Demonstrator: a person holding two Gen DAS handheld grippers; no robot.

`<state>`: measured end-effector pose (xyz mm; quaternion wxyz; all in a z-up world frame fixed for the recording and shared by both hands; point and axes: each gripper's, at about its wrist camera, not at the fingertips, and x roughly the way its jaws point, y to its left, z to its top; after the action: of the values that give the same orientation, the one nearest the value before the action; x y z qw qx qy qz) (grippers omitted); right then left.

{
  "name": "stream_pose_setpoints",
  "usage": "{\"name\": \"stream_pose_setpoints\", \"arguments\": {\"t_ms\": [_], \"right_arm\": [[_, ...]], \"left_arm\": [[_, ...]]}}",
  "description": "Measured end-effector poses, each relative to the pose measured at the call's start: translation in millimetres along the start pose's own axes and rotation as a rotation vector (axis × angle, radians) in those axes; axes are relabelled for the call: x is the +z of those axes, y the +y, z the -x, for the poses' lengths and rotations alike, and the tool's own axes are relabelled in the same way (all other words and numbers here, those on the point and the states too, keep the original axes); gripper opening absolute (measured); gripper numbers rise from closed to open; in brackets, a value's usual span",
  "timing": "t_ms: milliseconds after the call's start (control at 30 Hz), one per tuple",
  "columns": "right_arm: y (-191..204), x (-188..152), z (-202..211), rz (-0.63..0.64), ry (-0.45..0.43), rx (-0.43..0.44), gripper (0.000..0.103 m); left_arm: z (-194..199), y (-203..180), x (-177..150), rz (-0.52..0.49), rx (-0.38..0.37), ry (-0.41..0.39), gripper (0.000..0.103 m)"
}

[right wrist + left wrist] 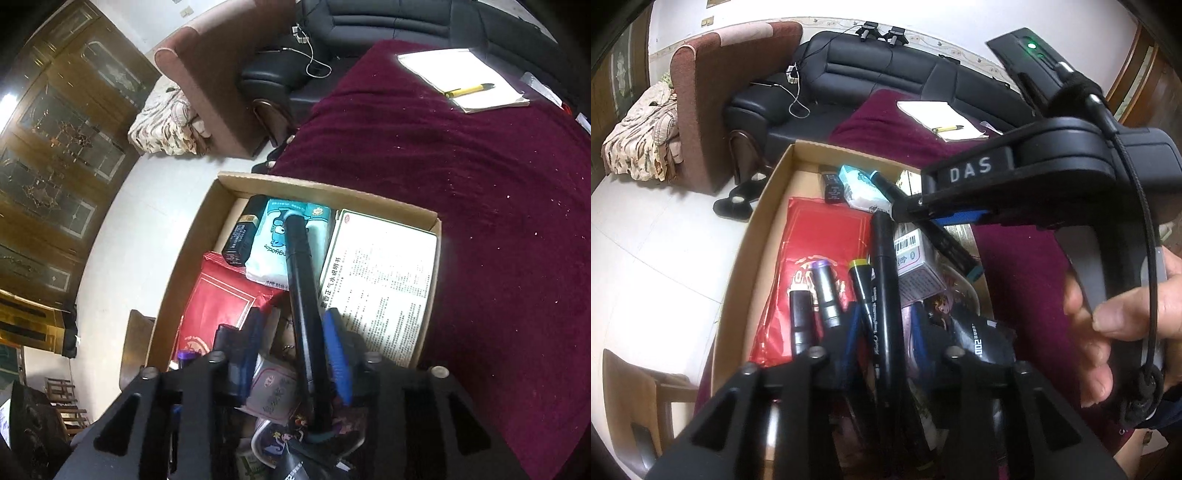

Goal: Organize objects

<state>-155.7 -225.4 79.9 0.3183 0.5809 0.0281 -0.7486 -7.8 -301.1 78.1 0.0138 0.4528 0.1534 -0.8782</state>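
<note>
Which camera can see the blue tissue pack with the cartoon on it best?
The right wrist view. There the tissue pack lies near the box's far end, cartoon clear, with a black marker crossing it. In the left wrist view the pack is smaller and partly hidden.

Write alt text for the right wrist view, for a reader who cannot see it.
The right gripper, its jaws slightly apart, straddles a long black marker lying in a crowded brown cardboard box. Around the marker lie a red packet, a blue-and-white tissue pack and a white printed leaflet. The box sits on a maroon cloth.
</note>
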Motion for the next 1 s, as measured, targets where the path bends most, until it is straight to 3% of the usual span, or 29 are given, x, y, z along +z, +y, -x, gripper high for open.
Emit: {"name": "stream_pose_setpoints", "arguments": {"t_ms": [167,300,467,600,1000], "right_arm": [[-4,-6,19,-0.001,-0.045,-0.008,0.06],[-9,-19,38,-0.006,-0.085,-0.027,0.079],[-18,-42,62,-0.015,-0.123,-0.067,0.089],[-29,-68,80,-0.026,-0.138,-0.066,0.091],[-96,-145,115,-0.154,-0.129,0.003,0.091]], "left_arm": [[4,-4,-1,-0.002,-0.001,-0.014,0.051],[11,-7,-3,0.005,0.005,-0.033,0.063],[25,-13,-9,-0.002,0.027,-0.076,0.076],[38,-21,-15,0.008,0.063,-0.123,0.086],[61,-53,-32,0.032,0.074,-0.158,0.087]]}}
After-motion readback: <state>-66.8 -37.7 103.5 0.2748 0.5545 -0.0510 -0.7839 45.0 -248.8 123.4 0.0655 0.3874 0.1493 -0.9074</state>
